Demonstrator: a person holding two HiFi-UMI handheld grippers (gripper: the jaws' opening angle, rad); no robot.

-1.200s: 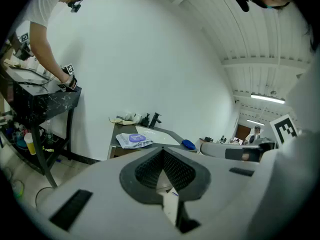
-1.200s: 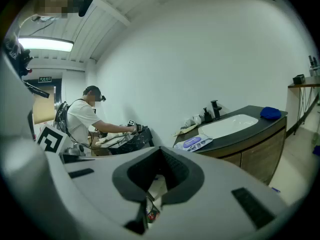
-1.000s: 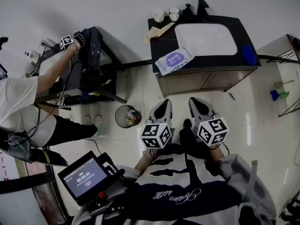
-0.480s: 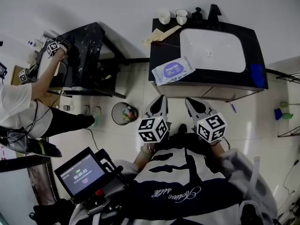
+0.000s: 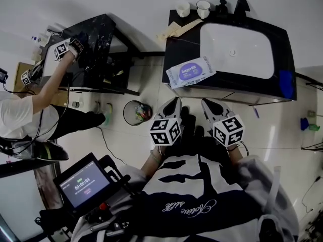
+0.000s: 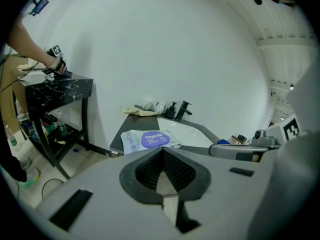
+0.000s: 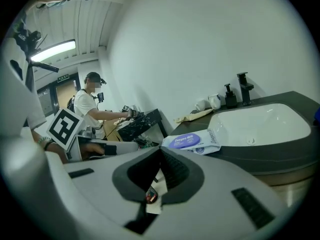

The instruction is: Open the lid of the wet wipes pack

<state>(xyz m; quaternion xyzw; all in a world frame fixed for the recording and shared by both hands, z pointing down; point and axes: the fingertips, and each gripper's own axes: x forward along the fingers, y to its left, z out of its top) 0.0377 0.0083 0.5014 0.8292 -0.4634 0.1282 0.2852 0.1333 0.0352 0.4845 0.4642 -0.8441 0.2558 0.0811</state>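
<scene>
Both grippers hang low in front of the person, side by side and well short of the table (image 5: 174, 47). The left gripper (image 6: 162, 151) has its fingers clenched tip to tip, nothing caught between them. It's the same story on the right gripper (image 7: 161, 151): fingers pressed together and empty. The wet wipes pack (image 5: 191, 72) lies flat on the dark table, white with a purple oval facing up, just beside the left rim of the white sink (image 5: 242, 47) and near the table's front edge. Neither gripper touches it. Two cups (image 5: 193, 8) and a black faucet (image 5: 241, 6) stand along the back. A bin (image 5: 137, 119) sits on the floor to the left, and another person (image 5: 30, 110) works at a separate black stand.
</scene>
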